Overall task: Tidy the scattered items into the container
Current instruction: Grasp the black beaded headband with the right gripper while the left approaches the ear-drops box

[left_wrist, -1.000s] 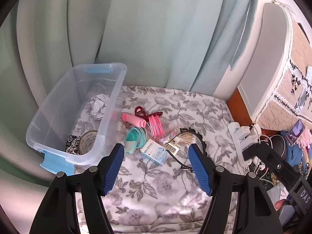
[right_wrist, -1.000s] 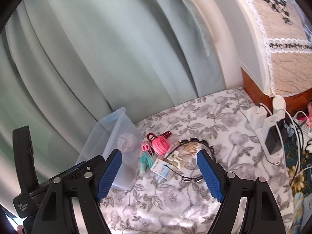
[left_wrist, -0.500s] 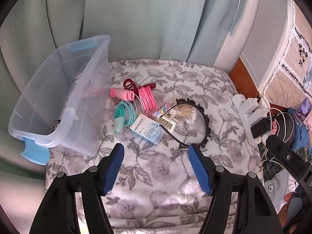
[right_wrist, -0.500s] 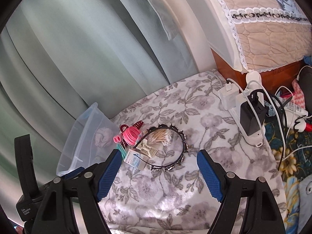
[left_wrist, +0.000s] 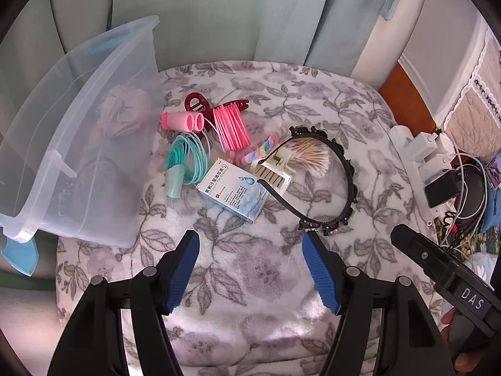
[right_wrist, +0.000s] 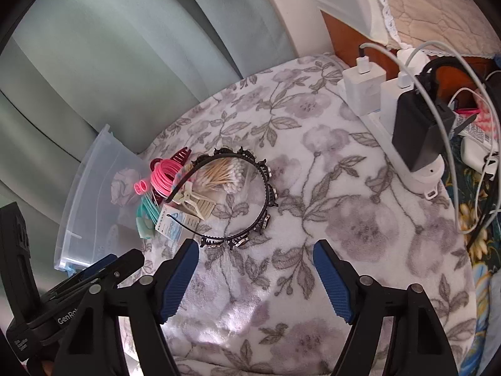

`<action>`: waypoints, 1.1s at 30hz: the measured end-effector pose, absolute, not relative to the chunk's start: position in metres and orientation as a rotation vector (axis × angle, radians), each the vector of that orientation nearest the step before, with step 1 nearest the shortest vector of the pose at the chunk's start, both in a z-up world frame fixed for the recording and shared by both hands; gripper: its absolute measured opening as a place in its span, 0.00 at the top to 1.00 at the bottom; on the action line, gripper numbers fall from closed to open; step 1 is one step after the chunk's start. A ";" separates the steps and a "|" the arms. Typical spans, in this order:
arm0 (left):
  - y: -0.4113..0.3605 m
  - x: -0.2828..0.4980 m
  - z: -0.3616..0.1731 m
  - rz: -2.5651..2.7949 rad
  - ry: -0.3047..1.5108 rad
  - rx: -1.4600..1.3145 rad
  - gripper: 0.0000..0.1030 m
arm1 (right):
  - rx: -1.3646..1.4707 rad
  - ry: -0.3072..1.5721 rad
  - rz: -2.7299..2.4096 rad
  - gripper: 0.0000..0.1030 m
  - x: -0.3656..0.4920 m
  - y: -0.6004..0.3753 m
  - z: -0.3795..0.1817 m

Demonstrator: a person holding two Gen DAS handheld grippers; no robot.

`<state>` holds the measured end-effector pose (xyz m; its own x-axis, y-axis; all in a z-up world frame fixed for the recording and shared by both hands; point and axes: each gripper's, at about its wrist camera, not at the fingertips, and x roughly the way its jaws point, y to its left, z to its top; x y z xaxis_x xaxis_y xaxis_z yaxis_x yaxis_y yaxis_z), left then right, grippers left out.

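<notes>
A clear plastic bin [left_wrist: 78,131] stands at the left on the floral blanket [left_wrist: 250,297], with crumpled paper inside. Beside it lie a dark red hair claw [left_wrist: 195,105], pink tubes [left_wrist: 183,121], a pink coil [left_wrist: 231,127], a teal coil [left_wrist: 186,156], a small blue-white box [left_wrist: 233,189], a cream clip [left_wrist: 275,172], cotton swabs [left_wrist: 313,156] and a black headband [left_wrist: 341,169]. My left gripper [left_wrist: 250,241] hangs open just short of the box, holding nothing. My right gripper [right_wrist: 255,247] hovers near the headband [right_wrist: 266,185]; its jaws are closing with nothing between them.
A white power strip [right_wrist: 407,144] with chargers and cables lies along the blanket's right edge. Pale green curtains [left_wrist: 219,15] hang behind. A wooden piece under a quilted cover [right_wrist: 422,6] stands at the back right. Bare blanket lies under both grippers.
Both grippers have come down and tipped toward the blanket, so the pile of items now looks nearer. The right jaws have narrowed slightly.
</notes>
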<state>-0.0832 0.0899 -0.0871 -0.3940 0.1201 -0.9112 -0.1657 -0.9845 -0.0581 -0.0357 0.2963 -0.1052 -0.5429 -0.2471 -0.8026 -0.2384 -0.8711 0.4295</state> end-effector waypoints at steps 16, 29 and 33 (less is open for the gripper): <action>0.085 -0.111 -0.122 2.499 -0.025 -1.655 0.33 | 1.683 -0.588 -2.635 0.55 -0.117 0.286 -0.153; 0.076 -0.127 -0.135 2.502 -0.068 -1.705 0.33 | 1.711 -0.582 -2.695 0.87 -0.129 0.299 -0.165; 0.079 -0.130 -0.132 2.506 -0.081 -1.695 0.33 | 1.725 -0.603 -2.719 0.87 -0.114 0.314 -0.163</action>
